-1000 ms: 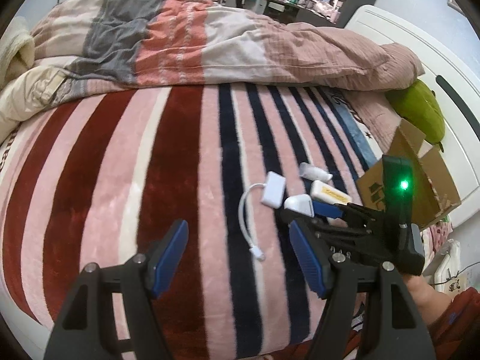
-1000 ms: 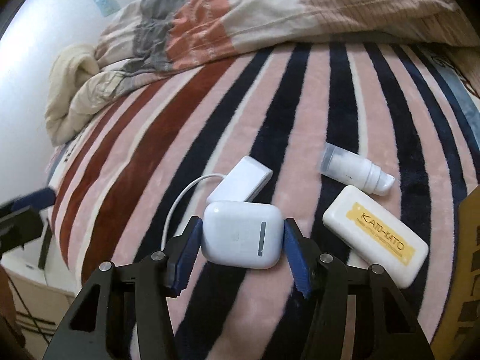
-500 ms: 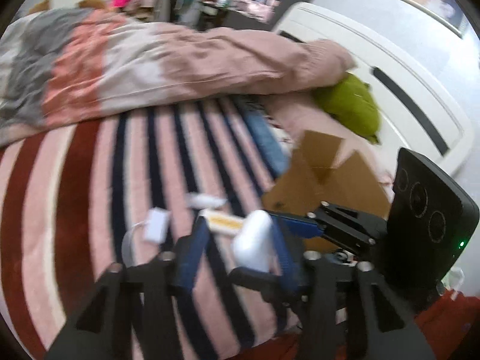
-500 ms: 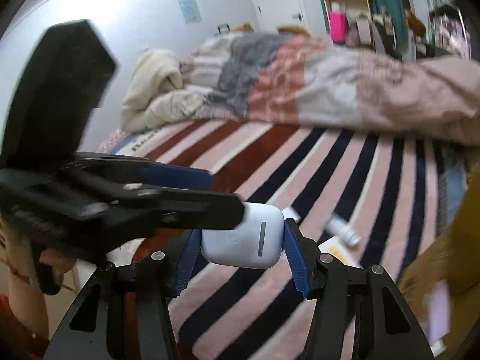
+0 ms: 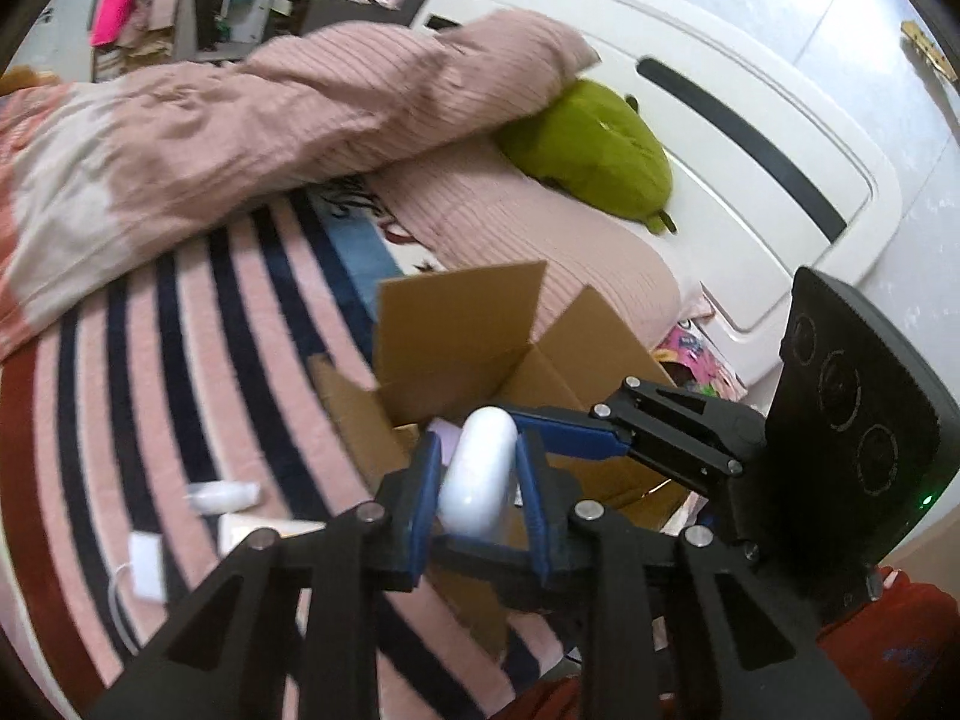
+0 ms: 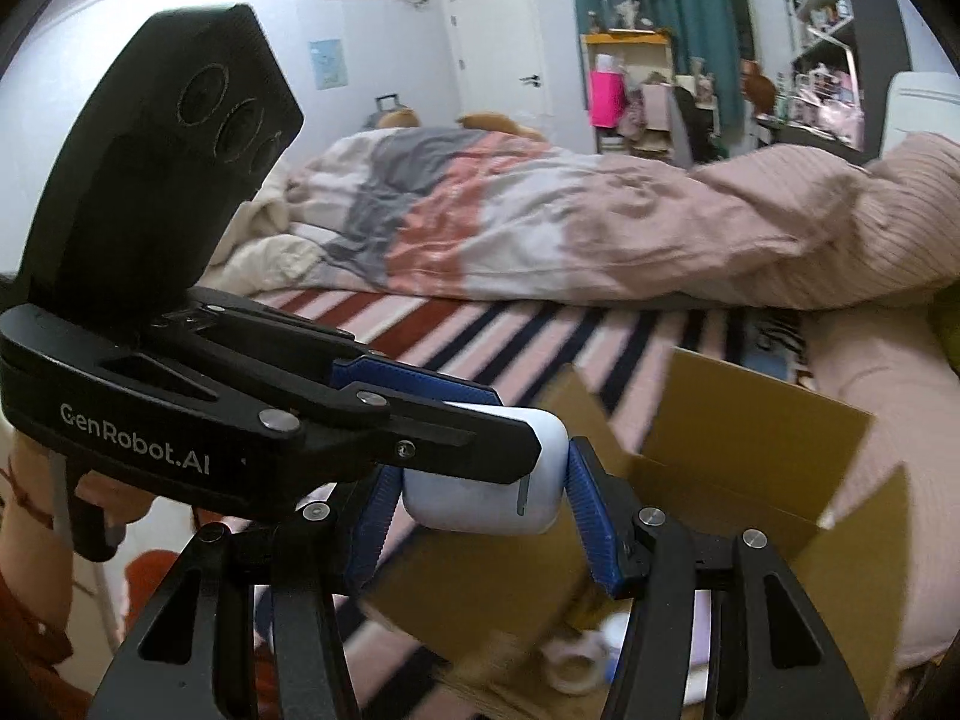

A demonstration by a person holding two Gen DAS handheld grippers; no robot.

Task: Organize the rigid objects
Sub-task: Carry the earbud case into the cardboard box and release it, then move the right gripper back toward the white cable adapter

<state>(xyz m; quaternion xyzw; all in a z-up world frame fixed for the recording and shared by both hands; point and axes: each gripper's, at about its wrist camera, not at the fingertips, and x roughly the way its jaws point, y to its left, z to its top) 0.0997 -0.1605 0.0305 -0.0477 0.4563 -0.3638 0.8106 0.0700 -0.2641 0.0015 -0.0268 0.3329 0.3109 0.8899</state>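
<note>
A white earbud case (image 5: 478, 477) (image 6: 489, 501) hangs in the air above an open cardboard box (image 5: 462, 330) (image 6: 744, 450). My left gripper (image 5: 477, 501) is shut on its flat sides. My right gripper (image 6: 480, 510) is shut on its ends, crossing the left gripper at a right angle. On the striped blanket to the left lie a small white bottle (image 5: 222, 495), a cream box (image 5: 264, 531) and a white adapter with a cable (image 5: 147, 558).
The box holds rolls of tape (image 6: 573, 669) at its bottom. A rumpled duvet (image 5: 240, 120) lies across the far side of the bed, with a green plush (image 5: 591, 147) by the white headboard (image 5: 720, 120).
My right gripper lifted the earbud case off the blanket and carried it over the box. My left gripper came in and closed on the case too.
</note>
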